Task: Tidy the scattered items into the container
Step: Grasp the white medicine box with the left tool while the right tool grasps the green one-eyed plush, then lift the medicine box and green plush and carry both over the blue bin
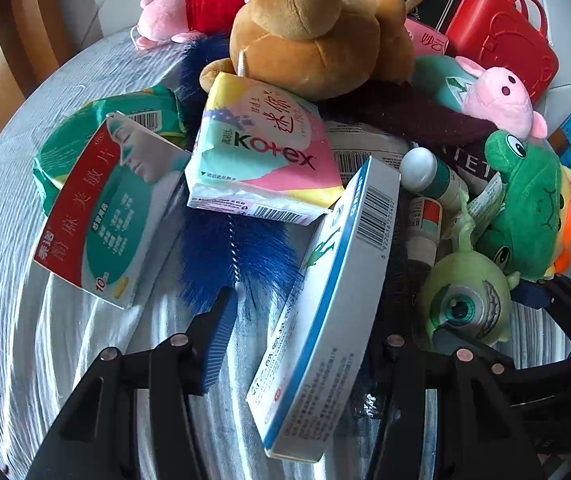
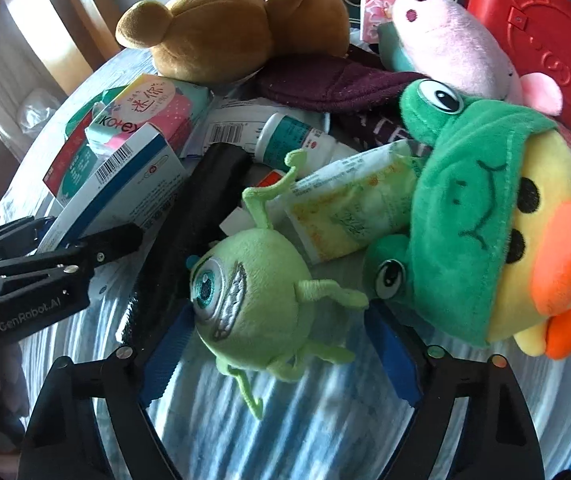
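A pile of items lies on a striped cloth. My left gripper is open around a white-and-blue medicine box, which stands tilted between its fingers, apart from the left pad. The box also shows in the right wrist view. My right gripper is open around a green one-eyed plush, also in the left wrist view. Its pads stand on either side of the plush; contact is unclear.
The pile holds a brown plush bear, a Kotex pack, a red-and-teal box, a frog-hooded duck plush, a pink pig plush, a blue duster and a tube. A red case stands behind.
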`<state>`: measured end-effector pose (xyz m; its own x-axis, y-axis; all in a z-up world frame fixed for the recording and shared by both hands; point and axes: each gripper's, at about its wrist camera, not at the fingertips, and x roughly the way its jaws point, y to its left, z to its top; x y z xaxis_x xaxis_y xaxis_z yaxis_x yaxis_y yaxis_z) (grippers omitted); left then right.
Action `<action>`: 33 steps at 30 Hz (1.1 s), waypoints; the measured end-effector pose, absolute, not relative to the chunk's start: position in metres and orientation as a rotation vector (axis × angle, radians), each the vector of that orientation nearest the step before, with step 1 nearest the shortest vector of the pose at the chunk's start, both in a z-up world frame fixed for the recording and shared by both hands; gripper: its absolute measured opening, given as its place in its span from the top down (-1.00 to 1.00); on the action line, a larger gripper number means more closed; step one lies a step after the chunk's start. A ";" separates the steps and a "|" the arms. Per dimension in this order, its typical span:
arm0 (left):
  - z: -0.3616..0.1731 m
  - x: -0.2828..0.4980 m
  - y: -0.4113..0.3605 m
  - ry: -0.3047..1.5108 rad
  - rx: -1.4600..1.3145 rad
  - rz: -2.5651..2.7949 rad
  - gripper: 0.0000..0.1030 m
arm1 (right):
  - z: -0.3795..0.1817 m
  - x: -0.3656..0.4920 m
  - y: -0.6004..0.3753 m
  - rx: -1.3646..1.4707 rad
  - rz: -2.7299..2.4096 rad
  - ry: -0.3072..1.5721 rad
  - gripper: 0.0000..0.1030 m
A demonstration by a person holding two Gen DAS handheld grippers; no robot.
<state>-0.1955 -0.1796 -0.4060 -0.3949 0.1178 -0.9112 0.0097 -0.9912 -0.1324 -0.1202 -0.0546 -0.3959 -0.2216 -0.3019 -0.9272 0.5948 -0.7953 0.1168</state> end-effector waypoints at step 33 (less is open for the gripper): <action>-0.300 -0.107 -0.181 -0.231 -1.515 2.673 0.68 | -0.303 -0.061 -0.009 1.404 -2.017 0.281 0.02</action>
<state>-0.1067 -0.1815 -0.3003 -0.5149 0.1263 -0.8479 0.0212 -0.9869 -0.1599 -0.0613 -0.0088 -0.3025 -0.2100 -0.3902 -0.8965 0.6200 -0.7621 0.1865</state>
